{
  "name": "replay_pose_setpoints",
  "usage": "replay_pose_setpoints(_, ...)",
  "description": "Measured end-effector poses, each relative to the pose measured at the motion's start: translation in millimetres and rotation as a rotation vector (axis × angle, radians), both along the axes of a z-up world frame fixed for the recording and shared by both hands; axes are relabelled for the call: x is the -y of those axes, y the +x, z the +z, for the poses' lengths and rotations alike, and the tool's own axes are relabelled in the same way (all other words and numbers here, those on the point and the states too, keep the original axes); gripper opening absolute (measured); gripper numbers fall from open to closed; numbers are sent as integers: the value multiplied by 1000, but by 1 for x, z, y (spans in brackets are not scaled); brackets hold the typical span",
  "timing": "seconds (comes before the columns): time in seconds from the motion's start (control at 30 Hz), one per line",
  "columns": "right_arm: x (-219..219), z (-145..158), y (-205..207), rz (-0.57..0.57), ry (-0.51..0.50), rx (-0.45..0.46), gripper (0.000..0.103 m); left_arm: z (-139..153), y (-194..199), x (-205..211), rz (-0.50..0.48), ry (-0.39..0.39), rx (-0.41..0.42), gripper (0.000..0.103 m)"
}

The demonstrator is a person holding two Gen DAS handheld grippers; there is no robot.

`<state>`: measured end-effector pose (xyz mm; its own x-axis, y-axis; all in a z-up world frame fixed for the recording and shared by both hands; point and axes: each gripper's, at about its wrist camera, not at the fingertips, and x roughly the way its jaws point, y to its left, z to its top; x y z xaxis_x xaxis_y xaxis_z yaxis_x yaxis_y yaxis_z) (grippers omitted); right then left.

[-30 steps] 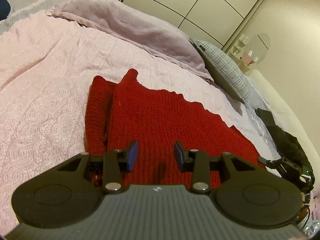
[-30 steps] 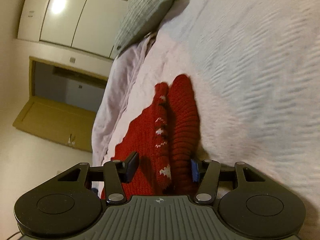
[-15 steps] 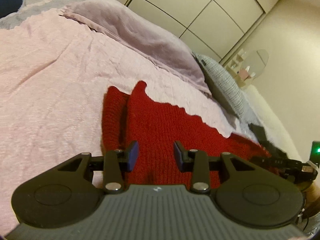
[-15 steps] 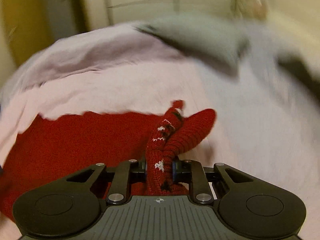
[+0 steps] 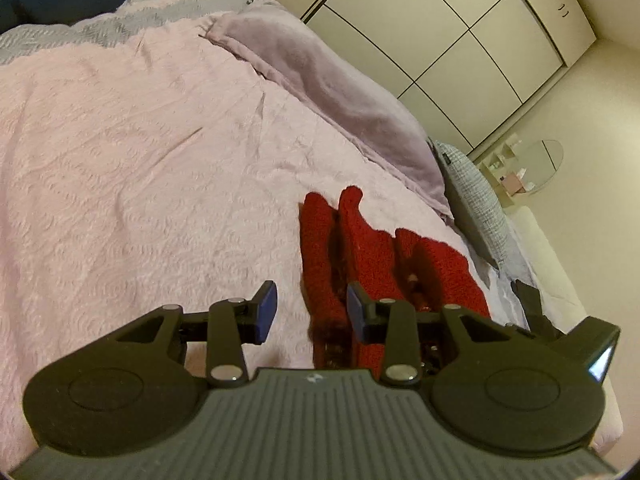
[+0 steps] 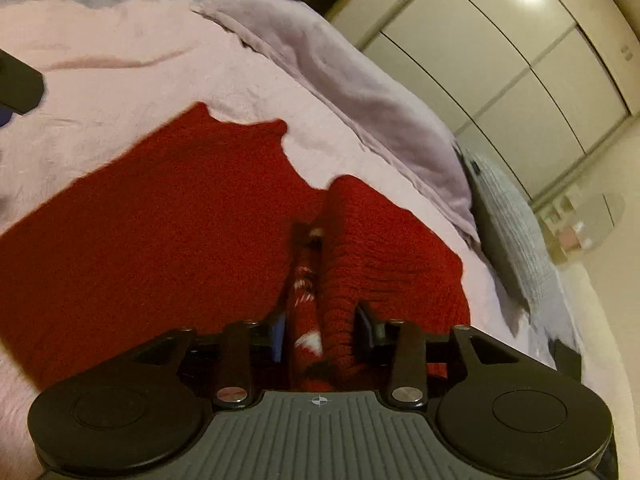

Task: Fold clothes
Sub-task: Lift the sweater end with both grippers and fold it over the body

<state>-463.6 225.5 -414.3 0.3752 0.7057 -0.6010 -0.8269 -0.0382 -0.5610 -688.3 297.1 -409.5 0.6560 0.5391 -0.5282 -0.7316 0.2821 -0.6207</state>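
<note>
On pink bedspread (image 6: 120, 60): red knit sweater (image 6: 160, 220); right claw (image 6: 320, 330) opening around sleeve; left claw (image 5: 311, 312) apart.

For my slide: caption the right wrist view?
Right gripper, jaws opening, around the red knitted sweater's sleeve on a pink bedspread.

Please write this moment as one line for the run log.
scene: red sweater on pink bedspread | left tongs: open, empty | right tongs: opening, sleeve between pads

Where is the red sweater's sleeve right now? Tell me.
In the right wrist view, the sleeve lies between the opening jaws of the right claw, draped over the red sweater on the pink bedspread.
</note>
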Motion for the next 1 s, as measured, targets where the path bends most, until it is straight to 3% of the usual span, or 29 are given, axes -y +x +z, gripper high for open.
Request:
replay_pose_setpoints(0.07,17,14,9,38,-3,-113,50,2,6,2,-19,-3,17,32)
replay_pose_setpoints(0.1,26,27,15,64,-8,-213,55,4,10,3,-34,-1,30,32)
replay_pose_setpoints(0.2,63,73,59,78,55,-555,56,9,27,7,-88,-4,59,33)
replay_pose_setpoints(0.27,88,96,102,21,148,-718,56,10,44,5,-122,-20,74,34)
replay_pose_setpoints(0.37,107,97,173,-186,244,-855,56,6,73,-1,-171,-71,99,37)
replay_pose_setpoints(0.5,109,44,255,-550,182,-950,56,-8,112,-15,-205,-179,137,39)
replay_pose_setpoints(0.57,107,12,272,-620,143,-1051,56,-17,128,-23,-199,-228,148,40)
replay_pose_setpoints(0.67,106,-2,265,-609,144,-1088,56,-29,145,-35,-188,-290,180,43)
replay_pose_setpoints(0.87,93,1,249,-515,125,-1111,55,-36,171,-46,-229,-318,218,51)
replay_pose_setpoints(0.97,85,-2,246,-504,121,-1098,50,-37,178,-47,-259,-306,235,48)
replay_pose_setpoints(1.0,82,-2,245,-498,118,-1108,42,-37,179,-47,-275,-292,238,40)
